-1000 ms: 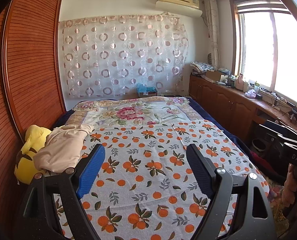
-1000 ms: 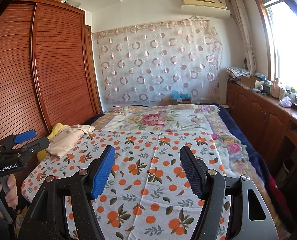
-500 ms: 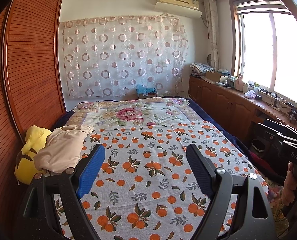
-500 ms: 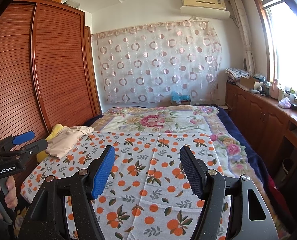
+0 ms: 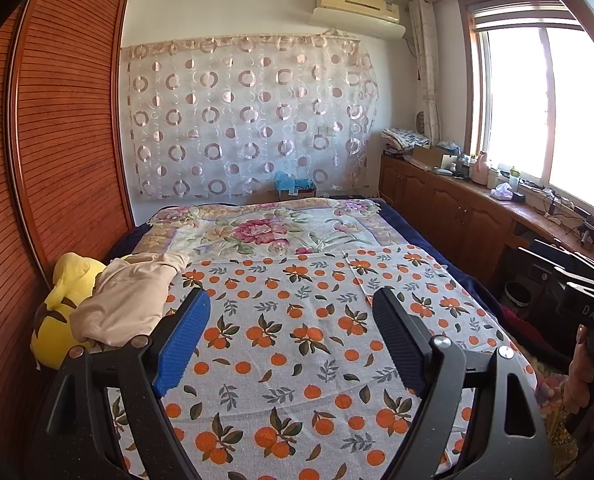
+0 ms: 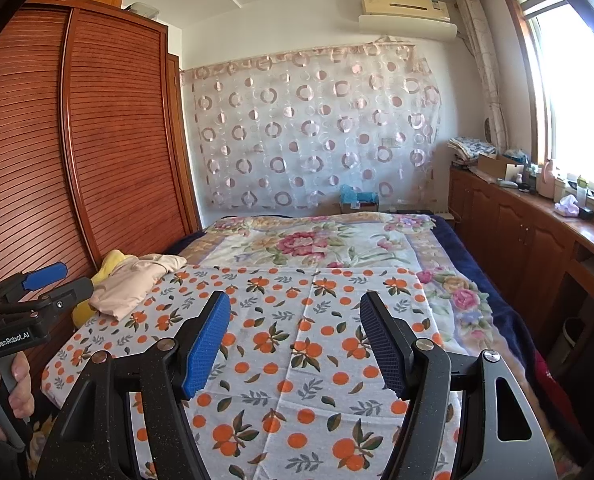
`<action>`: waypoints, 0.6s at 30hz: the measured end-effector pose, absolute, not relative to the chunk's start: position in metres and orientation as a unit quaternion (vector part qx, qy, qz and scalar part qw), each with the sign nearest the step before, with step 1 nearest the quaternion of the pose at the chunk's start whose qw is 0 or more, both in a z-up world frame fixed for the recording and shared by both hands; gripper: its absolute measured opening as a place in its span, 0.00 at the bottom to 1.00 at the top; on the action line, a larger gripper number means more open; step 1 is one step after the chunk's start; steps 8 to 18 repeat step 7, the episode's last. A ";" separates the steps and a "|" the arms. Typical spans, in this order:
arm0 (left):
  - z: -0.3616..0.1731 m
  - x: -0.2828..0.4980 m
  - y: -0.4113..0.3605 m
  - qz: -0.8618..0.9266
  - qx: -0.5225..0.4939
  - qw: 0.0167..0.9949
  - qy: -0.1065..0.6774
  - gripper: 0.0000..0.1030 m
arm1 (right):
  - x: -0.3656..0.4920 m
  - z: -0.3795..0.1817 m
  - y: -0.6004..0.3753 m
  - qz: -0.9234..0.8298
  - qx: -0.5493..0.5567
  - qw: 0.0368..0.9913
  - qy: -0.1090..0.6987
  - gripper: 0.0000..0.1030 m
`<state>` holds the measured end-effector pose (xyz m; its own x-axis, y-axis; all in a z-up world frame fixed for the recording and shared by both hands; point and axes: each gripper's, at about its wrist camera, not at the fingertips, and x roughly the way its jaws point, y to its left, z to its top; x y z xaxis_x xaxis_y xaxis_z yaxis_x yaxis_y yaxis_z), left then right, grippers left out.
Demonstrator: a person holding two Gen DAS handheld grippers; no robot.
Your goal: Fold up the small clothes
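A crumpled beige garment (image 5: 129, 300) lies at the left edge of the bed, partly over a yellow plush toy (image 5: 63, 308); it also shows in the right wrist view (image 6: 131, 284). My left gripper (image 5: 291, 316) is open and empty, held above the orange-print cloth (image 5: 297, 344), with the garment just left of its left finger. My right gripper (image 6: 295, 320) is open and empty above the same cloth (image 6: 297, 360), well right of the garment. The left gripper also appears at the left edge of the right wrist view (image 6: 57, 280).
A wooden slatted wardrobe (image 5: 57, 160) runs along the left of the bed. A floral blanket (image 5: 265, 232) covers the far half. A low wooden cabinet (image 6: 537, 240) with clutter stands under the window on the right. A patterned curtain (image 5: 249, 120) hangs behind.
Both views have shifted only slightly; the grippers stay open and nothing on the bed has moved.
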<state>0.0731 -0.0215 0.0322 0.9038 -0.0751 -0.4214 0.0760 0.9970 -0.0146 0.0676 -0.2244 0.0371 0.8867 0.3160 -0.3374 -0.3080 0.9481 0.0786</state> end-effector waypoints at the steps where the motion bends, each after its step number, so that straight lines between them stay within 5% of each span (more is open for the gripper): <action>1: 0.034 0.074 -0.022 -0.038 0.001 0.976 0.215 0.81 | 0.067 0.037 -0.226 0.160 0.011 0.971 0.175 0.67; 18: 0.038 0.074 -0.022 -0.037 0.000 0.976 0.215 0.81 | 0.067 0.036 -0.227 0.158 0.012 0.972 0.175 0.67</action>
